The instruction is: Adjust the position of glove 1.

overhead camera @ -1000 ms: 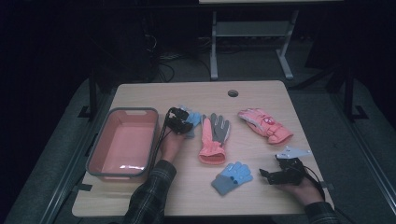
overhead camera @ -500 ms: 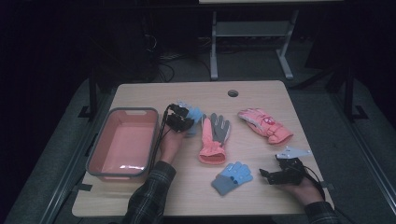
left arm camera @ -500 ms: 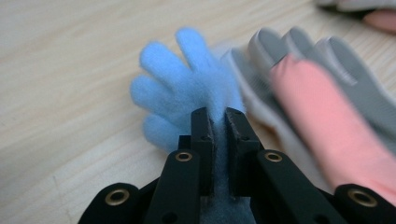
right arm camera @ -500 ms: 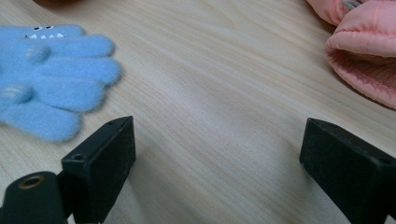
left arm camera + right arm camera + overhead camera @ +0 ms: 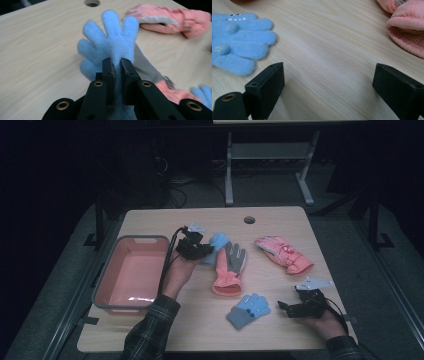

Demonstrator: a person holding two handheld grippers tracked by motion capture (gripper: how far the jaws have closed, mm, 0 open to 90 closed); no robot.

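Pink plastic tub (image 5: 131,272) stands at the left side of the wooden table (image 5: 210,330); just right of it the left gripper (image 5: 197,251) has its jaws clamped on a fluffy blue glove (image 5: 110,47), lifted off the table top with the fingers spread; beside it lies a pink glove with grey palm (image 5: 229,268); a second blue glove (image 5: 248,309) lies nearer the person; a pink padded glove (image 5: 283,253) lies farther right; the right gripper (image 5: 289,308) rests at the right edge, jaws wide apart and holding nothing.

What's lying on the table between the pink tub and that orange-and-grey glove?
No object lies there; in the high view the left tongs hold a blue glove above that stretch.
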